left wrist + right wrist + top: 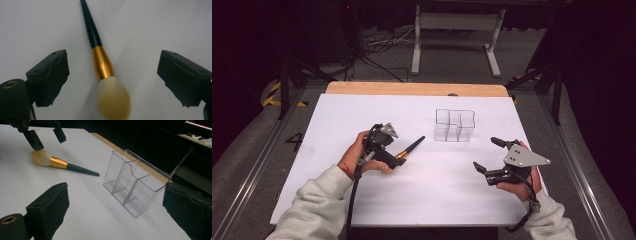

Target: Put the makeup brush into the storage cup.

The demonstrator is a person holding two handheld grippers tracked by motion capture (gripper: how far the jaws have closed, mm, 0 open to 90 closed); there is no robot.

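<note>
high view: the makeup brush [411, 148] lies centre-left on the white sheet [337, 125], under the left gripper [398, 159], spread. left gripper view: light, soft bristles, slick handle, so take the gold ferrule [102, 63]. right gripper view: right gripper [120, 217] spread and empty, clear organizer [135, 182] centre-right.

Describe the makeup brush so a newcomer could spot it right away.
On the white sheet covering the table, look left of the clear divided organizer. The makeup brush lies flat there beneath the left gripper: black tapered handle, gold collar, cream bristles.
</note>
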